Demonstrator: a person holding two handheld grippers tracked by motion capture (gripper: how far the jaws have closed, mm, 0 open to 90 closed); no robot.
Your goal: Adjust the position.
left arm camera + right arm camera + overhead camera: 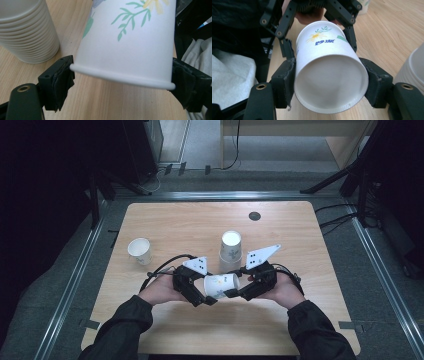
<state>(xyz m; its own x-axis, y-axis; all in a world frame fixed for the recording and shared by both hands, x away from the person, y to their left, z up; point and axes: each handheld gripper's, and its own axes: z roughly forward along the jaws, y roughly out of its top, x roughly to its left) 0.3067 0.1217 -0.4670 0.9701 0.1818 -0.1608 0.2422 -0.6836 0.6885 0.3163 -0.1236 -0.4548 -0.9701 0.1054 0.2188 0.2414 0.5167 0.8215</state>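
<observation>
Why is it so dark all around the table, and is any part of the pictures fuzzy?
High view: light falls on the table while the room around it stays nearly black. Left gripper view: the flowered cup is sharp at its rim, and the stack of cups beside it looks softer. Right gripper view: the cup's bottom is clear, the far wood blurs.
</observation>
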